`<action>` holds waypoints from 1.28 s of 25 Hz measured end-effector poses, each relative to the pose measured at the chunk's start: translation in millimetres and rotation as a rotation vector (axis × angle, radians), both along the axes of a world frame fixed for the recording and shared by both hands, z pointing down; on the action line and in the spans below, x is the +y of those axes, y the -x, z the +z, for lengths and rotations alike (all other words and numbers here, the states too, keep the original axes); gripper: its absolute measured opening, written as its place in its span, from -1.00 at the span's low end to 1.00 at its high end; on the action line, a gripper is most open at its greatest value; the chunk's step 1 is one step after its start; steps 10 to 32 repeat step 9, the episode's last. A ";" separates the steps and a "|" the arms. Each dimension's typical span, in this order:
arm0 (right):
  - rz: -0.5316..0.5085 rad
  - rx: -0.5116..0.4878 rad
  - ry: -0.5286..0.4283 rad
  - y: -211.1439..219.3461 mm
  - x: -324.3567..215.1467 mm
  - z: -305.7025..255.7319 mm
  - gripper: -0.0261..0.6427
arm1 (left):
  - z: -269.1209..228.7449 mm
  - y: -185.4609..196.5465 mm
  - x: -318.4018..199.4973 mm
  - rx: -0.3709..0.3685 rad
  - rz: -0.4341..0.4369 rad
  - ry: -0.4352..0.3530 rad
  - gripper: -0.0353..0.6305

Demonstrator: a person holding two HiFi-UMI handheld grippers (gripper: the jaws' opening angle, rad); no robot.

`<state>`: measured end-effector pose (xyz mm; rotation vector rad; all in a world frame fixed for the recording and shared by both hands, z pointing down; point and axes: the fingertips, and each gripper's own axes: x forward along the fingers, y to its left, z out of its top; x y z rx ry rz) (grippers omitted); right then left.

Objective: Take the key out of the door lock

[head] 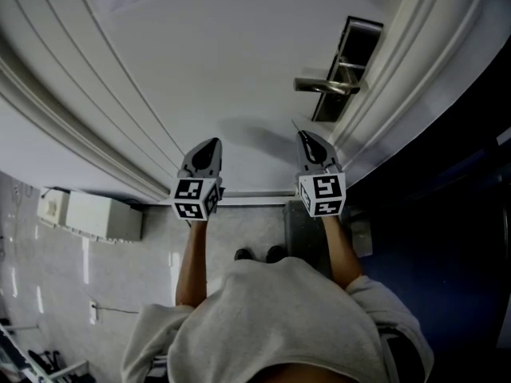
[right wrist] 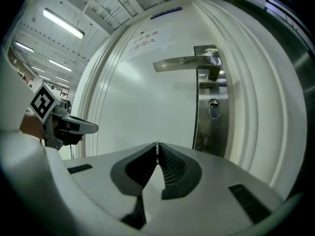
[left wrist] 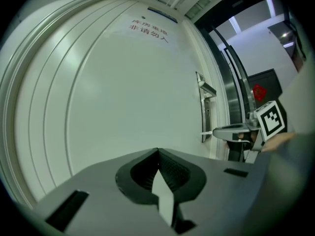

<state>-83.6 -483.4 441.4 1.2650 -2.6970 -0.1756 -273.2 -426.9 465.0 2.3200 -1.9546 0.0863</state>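
Beneath ceiling strip lights (right wrist: 63,23), white panelled door (head: 231,62), glossy floor (head: 48,294).

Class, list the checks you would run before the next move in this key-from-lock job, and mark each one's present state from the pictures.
1. Key out of lock: ok, the keyhole shows empty.
2. Right hand-held gripper shut on key: ok.
3. Left hand-held gripper shut and empty: ok.
4. Grippers apart from each other: ok.
5. Handle untouched: ok.
6. Door latched: cannot tell.
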 end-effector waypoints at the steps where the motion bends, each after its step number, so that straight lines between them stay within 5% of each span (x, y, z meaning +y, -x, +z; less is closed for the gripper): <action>1: 0.000 0.000 0.000 -0.1 0.6 -0.1 -0.83 | -0.1 -0.7 0.0 0.001 0.002 0.000 -0.84; 32: -0.001 0.007 0.000 -2.2 3.6 -0.5 -0.83 | 0.2 -5.9 1.5 -0.001 0.010 0.003 -0.84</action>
